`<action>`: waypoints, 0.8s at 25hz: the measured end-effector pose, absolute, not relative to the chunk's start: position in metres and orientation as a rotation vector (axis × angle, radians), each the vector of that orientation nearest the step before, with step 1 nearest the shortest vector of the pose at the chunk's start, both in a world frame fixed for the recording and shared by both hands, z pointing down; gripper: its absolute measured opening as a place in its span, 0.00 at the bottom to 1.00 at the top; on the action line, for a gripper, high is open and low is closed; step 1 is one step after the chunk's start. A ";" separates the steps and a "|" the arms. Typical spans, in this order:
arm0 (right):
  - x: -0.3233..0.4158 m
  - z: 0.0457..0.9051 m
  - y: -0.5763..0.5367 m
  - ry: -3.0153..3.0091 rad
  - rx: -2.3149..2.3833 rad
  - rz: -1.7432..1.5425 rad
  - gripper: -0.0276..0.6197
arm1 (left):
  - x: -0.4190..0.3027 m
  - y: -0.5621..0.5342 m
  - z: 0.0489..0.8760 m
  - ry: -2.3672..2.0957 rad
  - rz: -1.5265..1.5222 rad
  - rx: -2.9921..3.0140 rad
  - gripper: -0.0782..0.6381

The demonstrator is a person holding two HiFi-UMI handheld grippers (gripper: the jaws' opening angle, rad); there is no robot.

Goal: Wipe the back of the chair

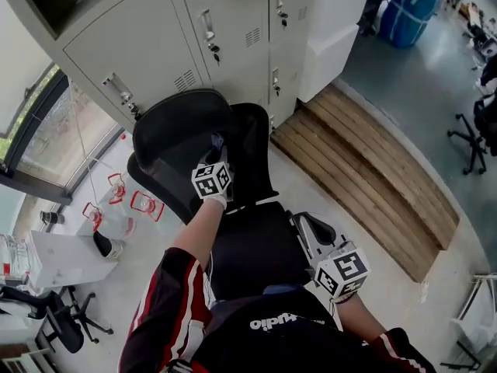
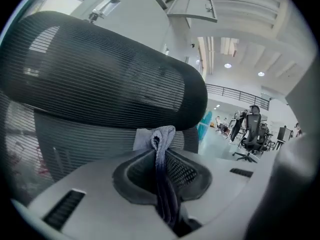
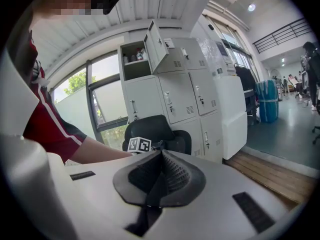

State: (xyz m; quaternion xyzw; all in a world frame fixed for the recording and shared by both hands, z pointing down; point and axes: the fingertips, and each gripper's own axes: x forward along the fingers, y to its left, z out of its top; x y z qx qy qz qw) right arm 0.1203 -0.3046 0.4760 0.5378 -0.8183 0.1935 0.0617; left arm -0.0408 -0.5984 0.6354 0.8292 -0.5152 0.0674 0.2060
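A black mesh office chair [image 1: 186,142] stands before grey lockers, its curved headrest [image 2: 100,79] filling the left gripper view. My left gripper [image 1: 214,162] is shut on a grey-blue cloth [image 2: 159,144], held against the chair's backrest just below the headrest. The cloth's folded end pokes up past the fingertips. My right gripper [image 1: 330,264] hangs low at the chair's right armrest [image 1: 311,231], shut with nothing between its jaws. In the right gripper view the chair [image 3: 155,131] and the left gripper's marker cube [image 3: 140,145] show ahead.
Grey lockers [image 1: 194,37] stand right behind the chair. A wooden platform [image 1: 365,169] lies to the right. Red-rimmed clear containers [image 1: 124,200] and a white table [image 1: 54,259] sit at left, with a smaller office chair [image 1: 66,321] below. Blue bins [image 1: 411,2] stand far right.
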 end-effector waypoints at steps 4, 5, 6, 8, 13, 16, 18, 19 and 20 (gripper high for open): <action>0.147 0.479 -0.297 -2.436 1.700 0.584 0.07 | 0.014 -0.605 0.637 -1.349 0.200 2.366 0.19; 0.154 0.480 -0.295 -2.426 1.717 0.586 0.07 | 0.026 -0.607 0.638 -1.331 0.202 2.377 0.19; 0.161 0.481 -0.293 -2.414 1.735 0.590 0.07 | 0.038 -0.608 0.638 -1.313 0.204 2.389 0.19; 0.175 0.482 -0.287 -2.384 1.778 0.606 0.07 | 0.063 -0.609 0.638 -1.277 0.209 2.412 0.19; 0.202 0.485 -0.277 -2.323 1.861 0.636 0.07 | 0.113 -0.608 0.638 -1.204 0.209 2.440 0.19; 0.212 0.488 -0.273 -2.310 1.881 0.639 0.07 | 0.131 -0.601 0.637 -1.178 0.208 2.451 0.19; 0.215 0.487 -0.271 -2.309 1.883 0.637 0.07 | 0.139 -0.594 0.634 -1.159 0.199 2.455 0.19; 0.214 0.487 -0.270 -2.313 1.879 0.636 0.07 | 0.142 -0.590 0.631 -1.147 0.193 2.458 0.19; 0.212 0.485 -0.271 -2.320 1.873 0.633 0.07 | 0.144 -0.586 0.629 -1.135 0.188 2.462 0.19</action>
